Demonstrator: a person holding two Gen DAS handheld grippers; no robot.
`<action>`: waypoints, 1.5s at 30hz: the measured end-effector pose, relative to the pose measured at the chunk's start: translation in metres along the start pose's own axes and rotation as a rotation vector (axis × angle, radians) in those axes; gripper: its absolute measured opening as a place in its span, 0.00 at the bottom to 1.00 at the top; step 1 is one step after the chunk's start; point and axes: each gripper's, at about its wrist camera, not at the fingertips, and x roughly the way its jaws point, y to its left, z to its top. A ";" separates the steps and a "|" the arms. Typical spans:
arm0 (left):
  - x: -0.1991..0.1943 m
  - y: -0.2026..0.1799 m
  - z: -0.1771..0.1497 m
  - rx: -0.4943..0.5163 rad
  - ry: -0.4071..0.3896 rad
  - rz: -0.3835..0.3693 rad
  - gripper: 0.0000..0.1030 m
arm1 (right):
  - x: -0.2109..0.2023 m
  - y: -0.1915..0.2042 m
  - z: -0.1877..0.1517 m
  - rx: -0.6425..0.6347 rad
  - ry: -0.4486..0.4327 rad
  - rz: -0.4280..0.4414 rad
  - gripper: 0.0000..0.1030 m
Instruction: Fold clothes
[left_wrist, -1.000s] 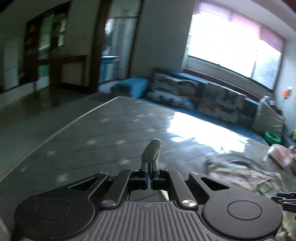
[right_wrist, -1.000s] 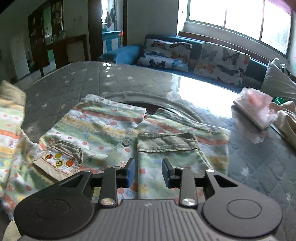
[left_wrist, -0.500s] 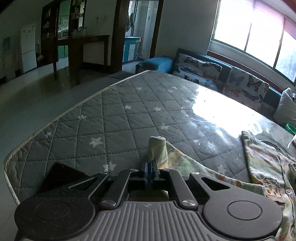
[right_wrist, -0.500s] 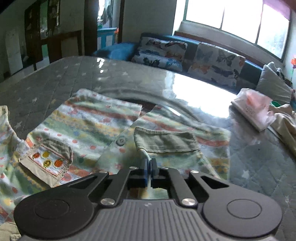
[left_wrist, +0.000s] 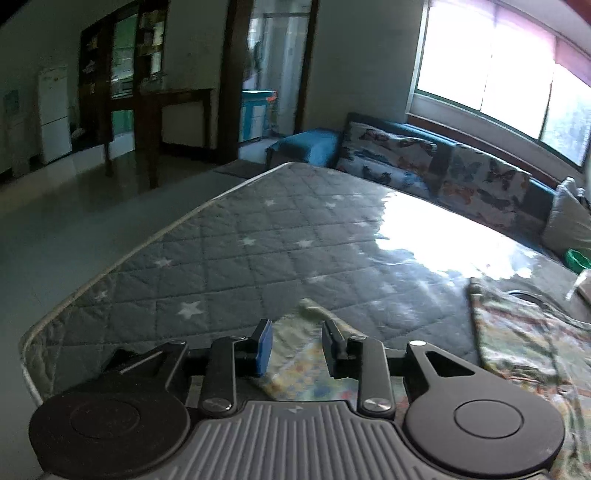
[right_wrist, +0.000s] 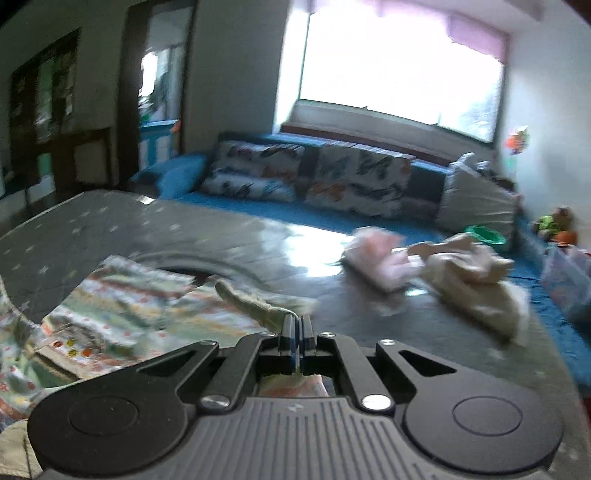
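Note:
A striped, dotted child's garment (right_wrist: 122, 310) lies spread on the grey quilted mattress (right_wrist: 92, 221). In the left wrist view my left gripper (left_wrist: 297, 345) is open, with the garment's sleeve (left_wrist: 303, 354) lying flat between its fingers on the mattress (left_wrist: 258, 251). The garment's body (left_wrist: 524, 339) shows at the right. In the right wrist view my right gripper (right_wrist: 297, 325) is shut on the garment's green-cuffed sleeve (right_wrist: 255, 301) and holds it lifted above the mattress.
A pink packet (right_wrist: 380, 262) and a heap of cream clothes (right_wrist: 476, 277) lie on the mattress's far right. A blue sofa with butterfly cushions (right_wrist: 314, 181) runs along the far side. The mattress's left edge (left_wrist: 122, 258) drops to the floor.
My left gripper has opened and let go of the sleeve, which now lies flat. My right gripper, shut on the other sleeve, has lifted it and swung to the right.

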 end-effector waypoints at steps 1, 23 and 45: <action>-0.001 -0.005 0.000 0.008 -0.001 -0.015 0.34 | -0.009 -0.010 -0.004 0.014 -0.008 -0.032 0.01; -0.006 -0.237 -0.062 0.439 0.173 -0.586 0.37 | -0.037 -0.106 -0.089 0.238 0.155 -0.189 0.33; -0.027 -0.333 -0.145 0.731 0.295 -0.920 0.26 | 0.021 -0.117 -0.097 0.221 0.260 -0.155 0.53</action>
